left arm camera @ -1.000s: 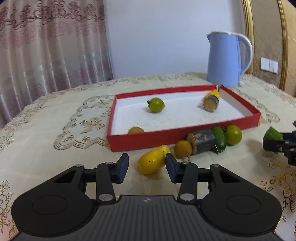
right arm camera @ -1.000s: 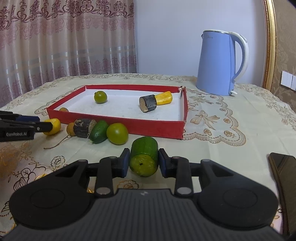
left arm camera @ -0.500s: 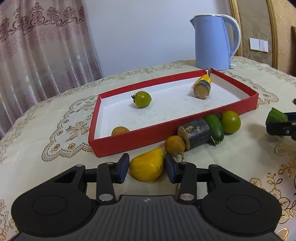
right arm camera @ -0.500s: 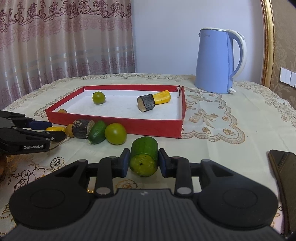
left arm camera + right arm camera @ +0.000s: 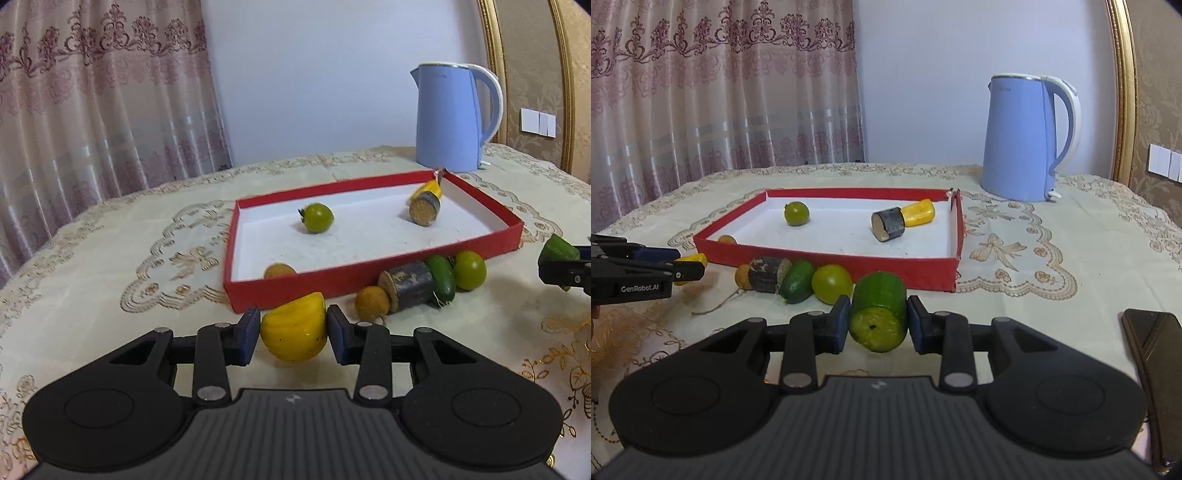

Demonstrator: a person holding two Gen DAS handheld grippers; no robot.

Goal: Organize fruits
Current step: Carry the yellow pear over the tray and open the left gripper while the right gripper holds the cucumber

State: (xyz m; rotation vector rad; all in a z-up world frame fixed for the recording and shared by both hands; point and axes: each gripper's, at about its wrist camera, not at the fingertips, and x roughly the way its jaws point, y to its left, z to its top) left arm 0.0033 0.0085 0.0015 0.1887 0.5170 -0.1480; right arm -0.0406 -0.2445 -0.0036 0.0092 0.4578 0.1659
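My left gripper (image 5: 291, 328) is shut on a yellow fruit (image 5: 293, 326) just in front of the red tray (image 5: 284, 286). My right gripper (image 5: 877, 319) is shut on a cut green cucumber piece (image 5: 879, 314) and holds it near the tray's front right corner (image 5: 938, 275). Inside the tray lie a green tomato (image 5: 317, 218), a dark cut cylinder (image 5: 888, 223), a yellow piece (image 5: 918, 212) and a small brown fruit (image 5: 279, 269). In front of the tray lie a brown fruit (image 5: 371, 302), a dark cylinder (image 5: 408, 286), a small cucumber (image 5: 441, 278) and a green tomato (image 5: 469, 269).
A blue kettle (image 5: 1028, 138) stands behind the tray on the embroidered tablecloth (image 5: 110, 258). A dark phone (image 5: 1156, 339) lies at the right edge in the right wrist view. A curtain (image 5: 720, 85) hangs behind the table.
My left gripper has moved forward around the yellow fruit and closed on it. My right gripper still holds the cucumber piece, now a little higher and closer to the tray.
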